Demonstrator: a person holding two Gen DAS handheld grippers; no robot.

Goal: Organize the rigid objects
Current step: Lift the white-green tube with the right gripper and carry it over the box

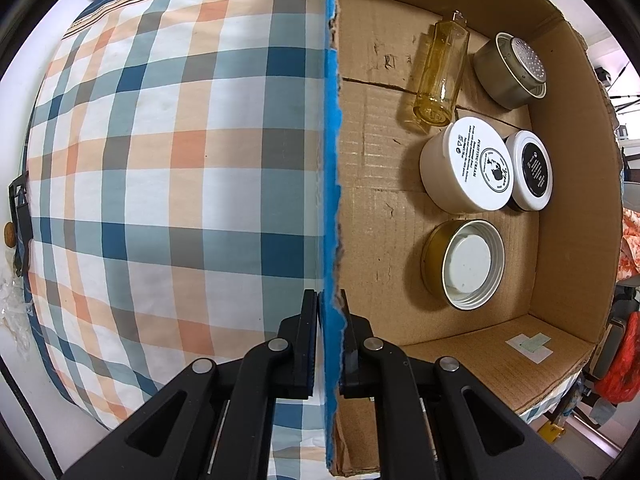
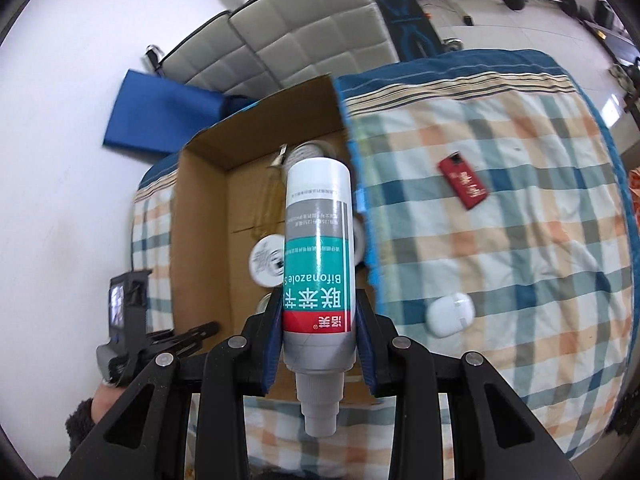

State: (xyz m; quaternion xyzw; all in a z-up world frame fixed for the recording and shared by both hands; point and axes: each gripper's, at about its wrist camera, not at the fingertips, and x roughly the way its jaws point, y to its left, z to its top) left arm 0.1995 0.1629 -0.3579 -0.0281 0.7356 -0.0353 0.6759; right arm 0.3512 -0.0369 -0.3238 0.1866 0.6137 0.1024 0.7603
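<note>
My left gripper (image 1: pixel 329 320) is shut on the blue-edged wall of the cardboard box (image 1: pixel 331 160). Inside lie a yellow glass bottle (image 1: pixel 440 68), a metal tin (image 1: pixel 510 70), a white cream jar (image 1: pixel 466 164), a black-lidded jar (image 1: pixel 530 170) and a gold tin (image 1: pixel 464 264). My right gripper (image 2: pixel 318 320) is shut on a white and teal spray bottle (image 2: pixel 318 256), held nozzle-down above the box (image 2: pixel 200 220). The left gripper (image 2: pixel 132 320) shows at the box's left side in the right wrist view.
The box sits on a plaid bedsheet (image 1: pixel 160 160). A red phone-like box (image 2: pixel 463 186) and a white mouse (image 2: pixel 450 314) lie on the sheet (image 2: pixel 520 240) to the right of the box. A blue mat (image 2: pixel 160 112) leans on the wall.
</note>
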